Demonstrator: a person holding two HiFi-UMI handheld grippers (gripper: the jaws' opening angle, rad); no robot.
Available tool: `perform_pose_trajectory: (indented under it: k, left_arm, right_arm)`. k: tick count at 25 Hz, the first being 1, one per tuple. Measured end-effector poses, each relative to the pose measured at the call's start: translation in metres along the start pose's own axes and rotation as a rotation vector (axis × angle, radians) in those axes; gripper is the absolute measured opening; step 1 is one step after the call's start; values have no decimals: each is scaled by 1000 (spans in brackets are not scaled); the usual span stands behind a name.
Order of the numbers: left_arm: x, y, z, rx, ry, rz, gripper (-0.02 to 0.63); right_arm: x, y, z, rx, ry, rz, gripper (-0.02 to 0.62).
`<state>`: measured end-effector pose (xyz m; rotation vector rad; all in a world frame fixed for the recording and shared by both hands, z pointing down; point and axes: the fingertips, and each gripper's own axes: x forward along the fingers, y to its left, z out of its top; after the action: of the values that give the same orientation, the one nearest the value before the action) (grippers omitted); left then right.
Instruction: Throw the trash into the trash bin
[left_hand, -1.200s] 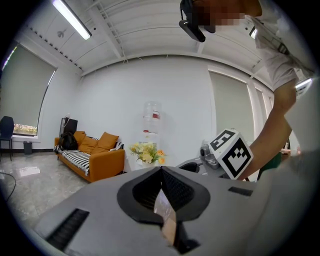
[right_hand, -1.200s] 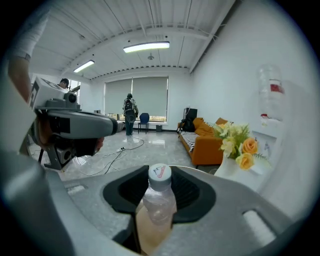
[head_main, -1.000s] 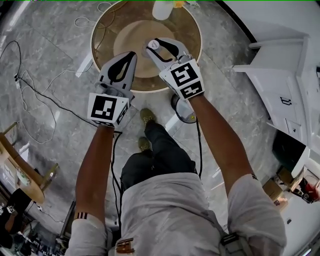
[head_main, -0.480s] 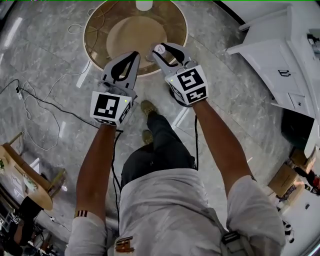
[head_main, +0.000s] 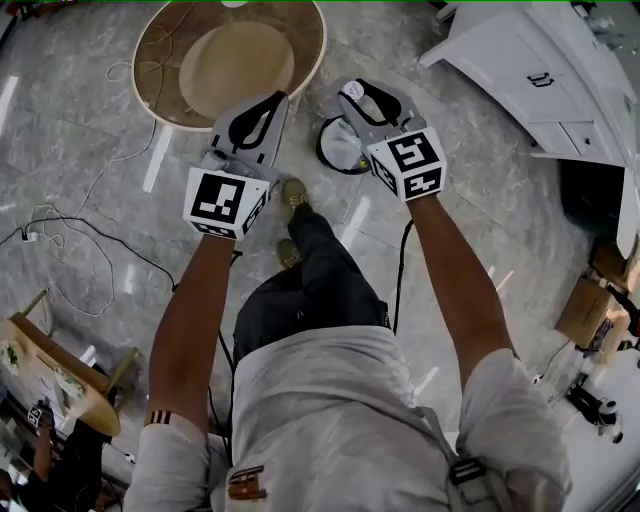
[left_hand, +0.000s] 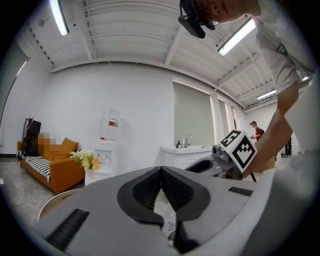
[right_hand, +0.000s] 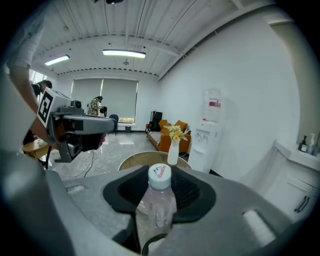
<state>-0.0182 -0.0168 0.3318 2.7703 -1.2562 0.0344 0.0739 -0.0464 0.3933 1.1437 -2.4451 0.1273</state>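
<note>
Grey marble floor seen from above, with both grippers held out between a round table and a white cabinet.

Right gripper: its jaws are clamped on the body of a clear plastic bottle, which stands upright between the pads with its white cap above the jaw tips. Left gripper: its jaws are closed tip to tip, pinching a crumpled clear wrapper lower between the pads. The trash bin, with a dark rim and a pale liner, stands on the floor just beside the person's shoes. In the head view it lies directly under the right gripper, and its rim shows below the bottle in the right gripper view. Neither piece of trash is in the bin yet.
</note>
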Motion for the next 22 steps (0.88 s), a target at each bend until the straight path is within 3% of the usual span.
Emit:
perform_pose_trajectory:
  k: [10, 22]
  left_arm:
    - [27, -70, -1, 0, 23, -80, 0]
    - [44, -91, -5, -1, 47, -35, 0]
  right_arm:
    - [-70, -37, -58, 62, 64, -82, 138]
    - [-76, -44, -105, 106, 112, -18, 140]
